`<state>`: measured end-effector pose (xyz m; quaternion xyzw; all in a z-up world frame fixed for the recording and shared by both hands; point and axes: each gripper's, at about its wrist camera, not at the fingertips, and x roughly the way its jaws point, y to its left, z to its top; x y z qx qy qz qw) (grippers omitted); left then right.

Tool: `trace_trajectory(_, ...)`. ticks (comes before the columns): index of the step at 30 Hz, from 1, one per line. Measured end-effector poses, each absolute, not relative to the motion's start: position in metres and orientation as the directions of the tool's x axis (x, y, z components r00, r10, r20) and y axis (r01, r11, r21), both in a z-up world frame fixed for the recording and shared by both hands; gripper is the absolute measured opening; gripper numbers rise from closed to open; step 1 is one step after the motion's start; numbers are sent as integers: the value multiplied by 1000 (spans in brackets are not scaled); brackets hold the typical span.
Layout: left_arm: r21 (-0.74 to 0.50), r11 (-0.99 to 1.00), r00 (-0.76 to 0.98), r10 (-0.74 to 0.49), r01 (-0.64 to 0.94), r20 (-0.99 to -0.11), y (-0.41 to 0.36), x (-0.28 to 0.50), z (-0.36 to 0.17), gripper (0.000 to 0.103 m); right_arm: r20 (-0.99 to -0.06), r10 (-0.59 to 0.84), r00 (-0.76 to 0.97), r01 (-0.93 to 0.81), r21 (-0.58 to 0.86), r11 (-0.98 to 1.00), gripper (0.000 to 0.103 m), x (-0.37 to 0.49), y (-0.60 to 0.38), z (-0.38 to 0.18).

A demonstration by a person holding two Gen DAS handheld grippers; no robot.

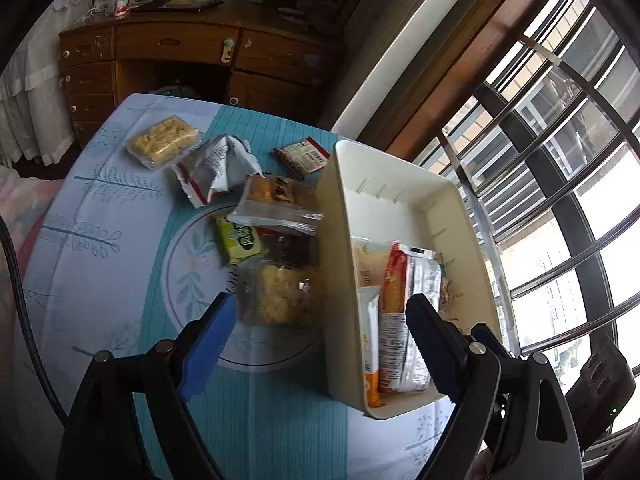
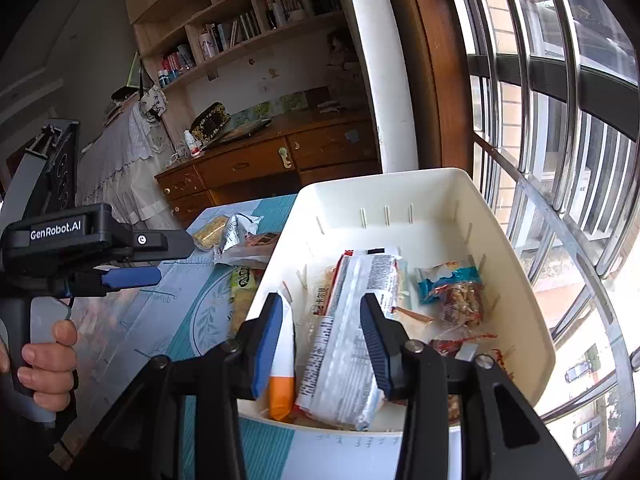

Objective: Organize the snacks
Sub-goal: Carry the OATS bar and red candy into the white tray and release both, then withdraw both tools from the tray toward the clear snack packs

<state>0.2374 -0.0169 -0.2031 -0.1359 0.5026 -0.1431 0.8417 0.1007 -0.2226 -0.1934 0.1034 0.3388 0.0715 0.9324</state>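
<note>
Right gripper (image 2: pixel 320 340), lower centre of frame: jaws part-open astride silver packet (image 2: pixel 352 332) in white bin (image 2: pixel 520 280), pads seemingly clear. Left gripper (image 1: pixel 320 340) wide open, empty. Loose snacks (image 1: pixel 276 296) mid-frame on table: light, crinkly, slippery; best pinched across sealed edges.

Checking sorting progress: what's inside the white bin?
The white bin holds a silver packet, an orange-and-white packet and a blue-ended nut bar. Whatever lies beneath them is covered.
</note>
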Motion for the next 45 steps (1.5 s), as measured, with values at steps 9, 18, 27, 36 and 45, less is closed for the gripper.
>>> trace_trajectory(9,-302,944,440,-328,130,-836,47,242,-198,86,-654,170,737,48,301,952,46,113,-175,-191)
trace_trajectory(18,-251,958,452,-288,141,-844,110,261,-193,86,-758,100,645,222,311,924,48,142,-122,-190)
trace_trajectory(27,-239,956,470,-292,171,-833,162,288,-181,86,-836,76,544,459,372,807,48,168,-91,-194)
trace_trajectory(36,-209,964,508,-263,162,-820,171,322,-196,86,-863,80,499,650,433,624,58,183,-82,-216)
trace_trajectory(45,-134,979,490,-195,156,-850,155,370,-219,86,-915,82,396,760,377,529,71,201,-85,-253)
